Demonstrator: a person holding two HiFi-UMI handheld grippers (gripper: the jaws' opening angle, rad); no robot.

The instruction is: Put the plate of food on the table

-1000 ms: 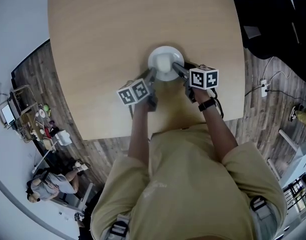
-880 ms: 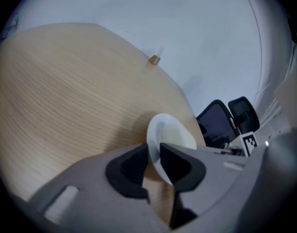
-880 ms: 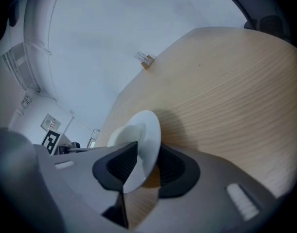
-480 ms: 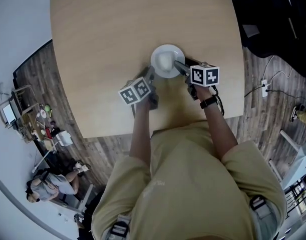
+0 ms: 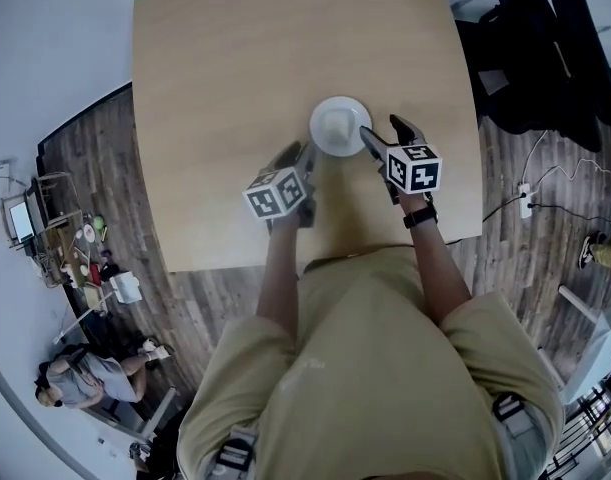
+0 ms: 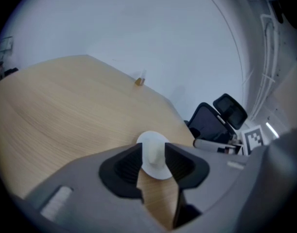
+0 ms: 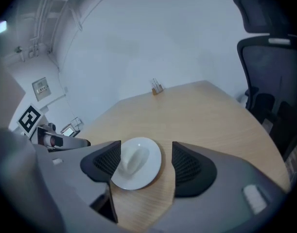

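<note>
A white plate with a pale mound of food rests flat on the light wooden table, near its front edge. My left gripper sits just off the plate's near-left rim, jaws opening, pads clear of it. In the left gripper view the plate shows beyond the left gripper. My right gripper is at the plate's right rim, jaws opening wide. The right gripper view has the plate lying in the gap of the right gripper, untouched by either pad.
Black office chairs stand right of the table; one chair rises close by. A small brown object stands at the table's far edge, also seen as the small object. Wood flooring and clutter lie left.
Both grippers were closed on the plate's rim; now both have spread their jaws and drawn back slightly. The plate stays put on the table.
</note>
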